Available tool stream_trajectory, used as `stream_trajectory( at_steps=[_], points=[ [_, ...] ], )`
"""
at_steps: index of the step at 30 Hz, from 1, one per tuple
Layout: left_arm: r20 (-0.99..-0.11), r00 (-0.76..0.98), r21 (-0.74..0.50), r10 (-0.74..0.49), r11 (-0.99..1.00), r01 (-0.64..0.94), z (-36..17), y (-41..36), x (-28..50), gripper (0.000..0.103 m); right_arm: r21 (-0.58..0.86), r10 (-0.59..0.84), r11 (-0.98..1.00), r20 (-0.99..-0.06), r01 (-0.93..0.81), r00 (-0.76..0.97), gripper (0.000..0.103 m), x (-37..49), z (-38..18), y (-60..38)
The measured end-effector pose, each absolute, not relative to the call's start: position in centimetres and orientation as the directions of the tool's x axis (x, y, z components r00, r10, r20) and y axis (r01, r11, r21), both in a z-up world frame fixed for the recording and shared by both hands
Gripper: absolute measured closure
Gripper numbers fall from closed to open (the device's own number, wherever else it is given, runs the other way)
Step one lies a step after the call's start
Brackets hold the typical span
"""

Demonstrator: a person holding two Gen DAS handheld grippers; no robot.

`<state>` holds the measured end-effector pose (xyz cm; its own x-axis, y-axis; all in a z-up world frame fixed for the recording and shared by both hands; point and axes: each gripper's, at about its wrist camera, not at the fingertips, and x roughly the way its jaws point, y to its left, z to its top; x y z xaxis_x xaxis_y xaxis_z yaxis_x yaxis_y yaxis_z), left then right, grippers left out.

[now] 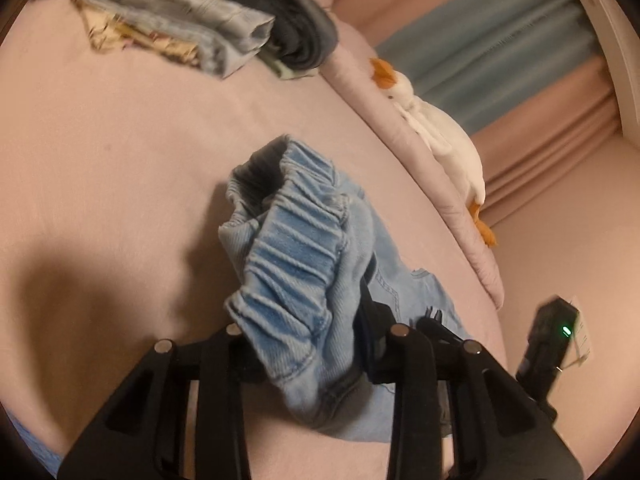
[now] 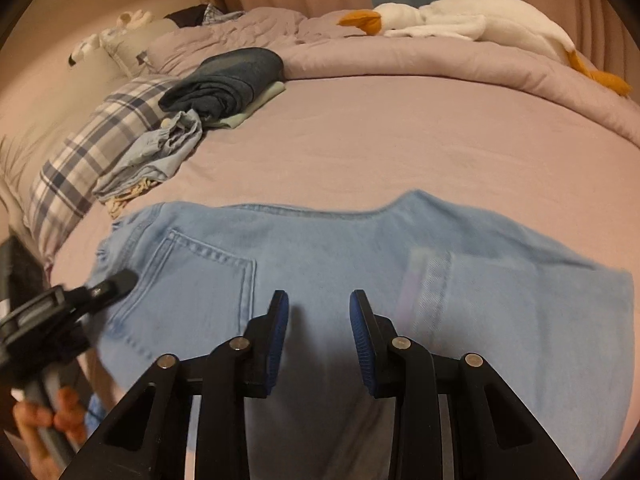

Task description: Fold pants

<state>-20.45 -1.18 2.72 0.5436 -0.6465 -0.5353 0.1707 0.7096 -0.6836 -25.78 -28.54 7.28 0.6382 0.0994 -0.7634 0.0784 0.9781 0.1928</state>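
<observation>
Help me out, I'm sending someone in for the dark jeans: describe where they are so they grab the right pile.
Start at the bed with the pink sheet and go to the plaid pillow. Next to it lie two piles. The dark jeans are the folded, charcoal-blue bundle on a pale green cloth, nearer the rumpled blanket; the other pile is light blue.

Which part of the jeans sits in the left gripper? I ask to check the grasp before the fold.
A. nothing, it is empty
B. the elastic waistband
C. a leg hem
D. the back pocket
B: in the left wrist view the gathered elastic waistband of the jeans bunches between the fingers of the left gripper, while the right gripper hovers open and empty over the fabric.
</observation>
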Motion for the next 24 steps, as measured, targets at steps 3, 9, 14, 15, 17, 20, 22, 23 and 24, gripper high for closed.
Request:
stream_trajectory(
  at_steps=[3, 9, 14, 15, 17, 20, 22, 23, 24],
  points=[
    [-0.556, 0.556, -0.636, -0.618, 0.747, 0.195, 2.9, -1.8, -20.6, 0.070, 0.138, 0.059, 0.987, -0.796, 0.085, 0.603, 0.069, -24.6, 6.0, -27.9],
    [-0.570, 0.560, -0.614, -0.601, 0.765, 0.196, 2.7, -2.0, -20.5, 0.070, 0.067, 0.010, 0.995, -0.826, 0.080, 0.564, 0.069, -24.0, 5.0, -26.9],
    [-0.581, 0.558, -0.604, -0.593, 0.773, 0.192, 2.6, -2.0, -20.4, 0.070, 0.081, 0.023, 0.993, -0.833, 0.082, 0.552, 0.069, -24.8, 5.4, -27.5],
    [-0.583, 0.557, -0.601, -0.591, 0.775, 0.192, 2.6, -2.0, -20.3, 0.070, 0.087, 0.027, 0.993, -0.835, 0.083, 0.550, 0.069, -25.2, 5.6, -27.5],
    [-0.586, 0.557, -0.598, -0.588, 0.778, 0.192, 2.7, -2.1, -20.3, 0.070, 0.099, 0.042, 0.992, -0.837, 0.076, 0.546, 0.069, -25.6, 5.7, -27.3],
    [-0.593, 0.558, -0.589, -0.580, 0.785, 0.192, 2.6, -2.2, -20.2, 0.070, 0.098, 0.044, 0.993, -0.843, 0.072, 0.537, 0.069, -26.5, 5.7, -27.1],
    [-0.598, 0.559, -0.582, -0.575, 0.790, 0.190, 2.5, -2.3, -20.2, 0.070, 0.096, 0.045, 0.993, -0.844, 0.067, 0.534, 0.069, -26.7, 5.5, -26.9],
    [-0.598, 0.559, -0.581, -0.575, 0.791, 0.191, 2.5, -2.3, -20.3, 0.070, 0.092, 0.043, 0.994, -0.843, 0.064, 0.537, 0.069, -26.8, 5.5, -26.8],
    [-0.598, 0.559, -0.581, -0.575, 0.791, 0.192, 2.6, -2.3, -20.4, 0.070, 0.095, 0.045, 0.993, -0.841, 0.065, 0.540, 0.069, -26.9, 5.4, -27.0]
  ],
)
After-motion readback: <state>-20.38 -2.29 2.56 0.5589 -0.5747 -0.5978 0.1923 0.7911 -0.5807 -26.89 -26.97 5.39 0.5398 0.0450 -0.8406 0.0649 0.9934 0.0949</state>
